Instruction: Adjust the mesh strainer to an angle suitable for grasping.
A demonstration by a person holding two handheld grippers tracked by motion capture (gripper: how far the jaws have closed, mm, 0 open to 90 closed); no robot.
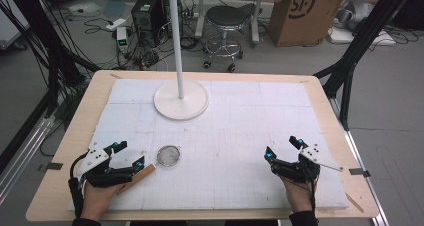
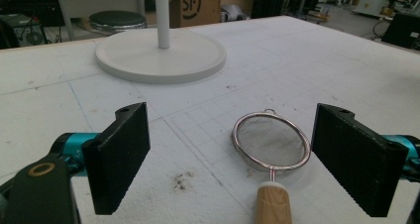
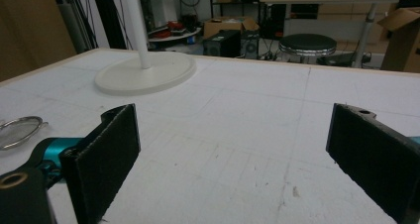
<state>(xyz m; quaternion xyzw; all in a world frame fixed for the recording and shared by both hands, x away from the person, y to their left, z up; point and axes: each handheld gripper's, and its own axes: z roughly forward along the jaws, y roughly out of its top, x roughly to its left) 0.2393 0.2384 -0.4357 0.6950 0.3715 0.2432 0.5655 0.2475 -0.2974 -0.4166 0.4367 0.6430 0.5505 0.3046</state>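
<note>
A small wire-mesh strainer point(image 1: 168, 155) with a wooden handle point(image 1: 137, 178) lies flat on the white mat at the front left. My left gripper point(image 1: 129, 154) stands open right behind it. In the left gripper view the strainer point(image 2: 270, 140) rests between the two wide-apart jaws, its handle point(image 2: 273, 204) pointing back at the camera, and nothing is gripped. My right gripper point(image 1: 282, 149) is open at the front right, with bare mat between its jaws. The strainer's rim point(image 3: 17, 130) shows at the far left of the right gripper view.
A white stand with a round base point(image 1: 181, 100) and an upright pole point(image 1: 176, 36) sits at the back centre of the mat. The wooden table edge point(image 1: 65, 151) frames the mat. Beyond the table are a stool point(image 1: 226, 21), a cardboard box point(image 1: 302, 13) and cables.
</note>
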